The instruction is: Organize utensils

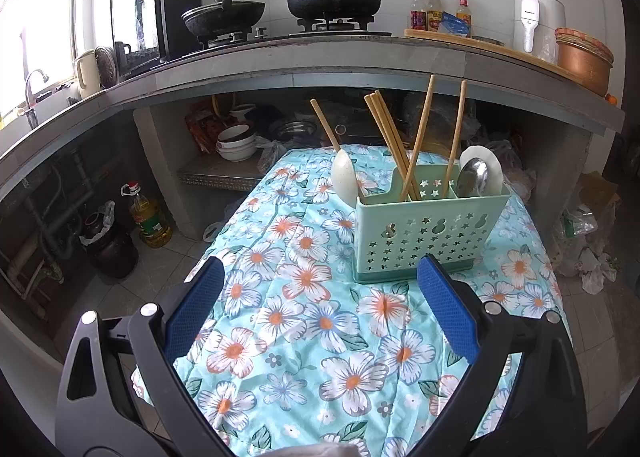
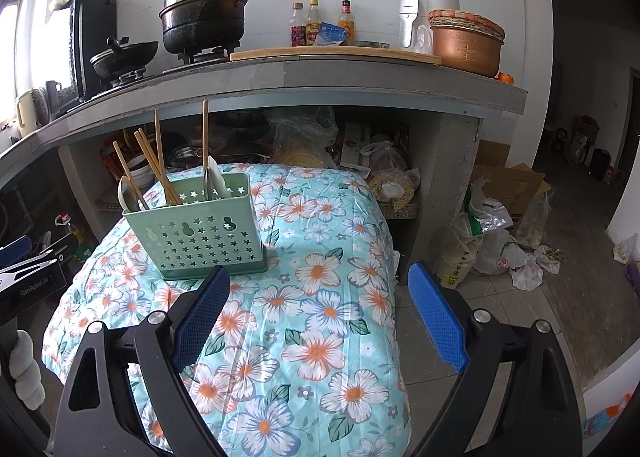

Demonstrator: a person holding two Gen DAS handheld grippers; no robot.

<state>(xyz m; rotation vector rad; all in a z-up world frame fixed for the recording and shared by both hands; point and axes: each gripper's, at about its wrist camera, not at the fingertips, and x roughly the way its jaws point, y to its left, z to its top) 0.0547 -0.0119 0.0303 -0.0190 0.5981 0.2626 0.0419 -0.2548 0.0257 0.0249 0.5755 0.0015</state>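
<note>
Ahead of both spread, empty tools (image 1: 320, 281) (image 2: 319, 285) stands the utensil caddy (image 1: 428, 233) (image 2: 200, 233).

The left gripper (image 1: 320, 277) points toward 12 o'clock, its blue-padded fingers (image 1: 446, 303) spread wide with nothing between them. The right gripper (image 2: 320, 283) also aims at 12 o'clock, jaws wide apart and empty, with the left one visible at its 9 o'clock.
</note>
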